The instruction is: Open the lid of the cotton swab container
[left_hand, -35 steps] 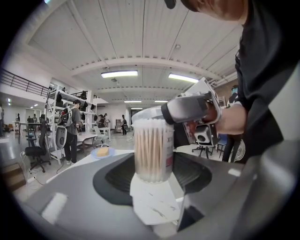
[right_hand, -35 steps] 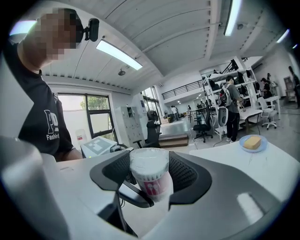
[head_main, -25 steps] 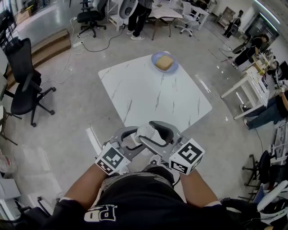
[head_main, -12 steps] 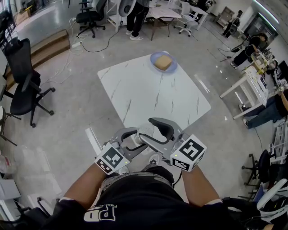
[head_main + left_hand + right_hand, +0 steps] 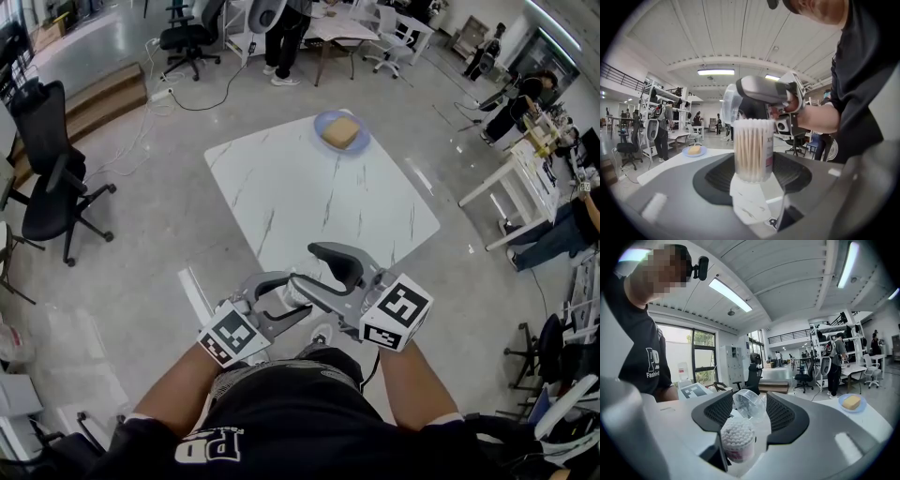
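The left hand-held gripper (image 5: 752,174) is clamped on the cotton swab container (image 5: 752,150), one ribbed pad against each side of its clear round wall. The container stands upright, packed with swabs whose white tips (image 5: 737,434) fill its open mouth. The person holds it in the air, close to the torso and over the near edge of the white marbled bench (image 5: 319,187).

The right hand-held gripper (image 5: 750,411) comes in from the opposite side, above the container's mouth. Its jaws stand wide and have just been closing. Between them is the clear lid (image 5: 749,404), which is swung up off the mouth and tilted back. The lid spans the gap so that its rim meets both pads. In the head view the two grippers cross and hide most of the container.

At the far end of the bench sits a blue plate (image 5: 323,120) with a tan block (image 5: 342,131) on it, well apart from the grippers.
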Motion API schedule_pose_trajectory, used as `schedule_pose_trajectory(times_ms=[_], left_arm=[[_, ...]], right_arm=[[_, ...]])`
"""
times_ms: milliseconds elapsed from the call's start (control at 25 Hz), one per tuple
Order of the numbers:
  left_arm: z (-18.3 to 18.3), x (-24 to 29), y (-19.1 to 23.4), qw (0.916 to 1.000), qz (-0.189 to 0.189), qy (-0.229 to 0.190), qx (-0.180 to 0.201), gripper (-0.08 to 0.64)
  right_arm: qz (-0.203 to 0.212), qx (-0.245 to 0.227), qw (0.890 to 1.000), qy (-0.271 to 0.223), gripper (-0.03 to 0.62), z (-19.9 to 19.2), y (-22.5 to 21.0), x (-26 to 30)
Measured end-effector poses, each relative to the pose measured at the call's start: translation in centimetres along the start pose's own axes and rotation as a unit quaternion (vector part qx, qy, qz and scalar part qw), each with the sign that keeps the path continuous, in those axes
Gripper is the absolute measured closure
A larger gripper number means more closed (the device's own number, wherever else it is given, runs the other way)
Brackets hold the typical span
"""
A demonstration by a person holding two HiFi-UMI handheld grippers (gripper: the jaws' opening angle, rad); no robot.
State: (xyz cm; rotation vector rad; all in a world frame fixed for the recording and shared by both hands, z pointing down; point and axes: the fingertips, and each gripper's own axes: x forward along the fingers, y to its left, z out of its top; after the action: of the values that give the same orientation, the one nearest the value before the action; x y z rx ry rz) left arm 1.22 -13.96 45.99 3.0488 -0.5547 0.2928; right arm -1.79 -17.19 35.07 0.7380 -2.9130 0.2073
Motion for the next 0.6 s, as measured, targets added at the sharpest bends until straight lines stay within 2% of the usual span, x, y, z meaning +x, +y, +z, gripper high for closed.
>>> schedule_pose_trajectory(times_ms=[200, 280, 600], left_arm=[[0.2, -0.1, -0.4, 0.9999, -0.013, -0.002, 0.005, 0.259], [0.2, -0.2, -0.4, 0.9999, -0.013, -0.004, 0.005, 0.259], [0.5, -0.4, -0.6, 0.9998, -0.018, -0.006, 0.011, 0.259]], right_arm=[[-0.001, 0.002, 1.000, 0.000, 0.393, 0.3, -0.5, 0.3], [-0.008, 0.001, 1.000, -0.002, 0.474, 0.3, -0.8, 0.2], [-0.015, 0.004, 1.000, 0.002, 0.500, 0.3, -1.4, 0.4]])
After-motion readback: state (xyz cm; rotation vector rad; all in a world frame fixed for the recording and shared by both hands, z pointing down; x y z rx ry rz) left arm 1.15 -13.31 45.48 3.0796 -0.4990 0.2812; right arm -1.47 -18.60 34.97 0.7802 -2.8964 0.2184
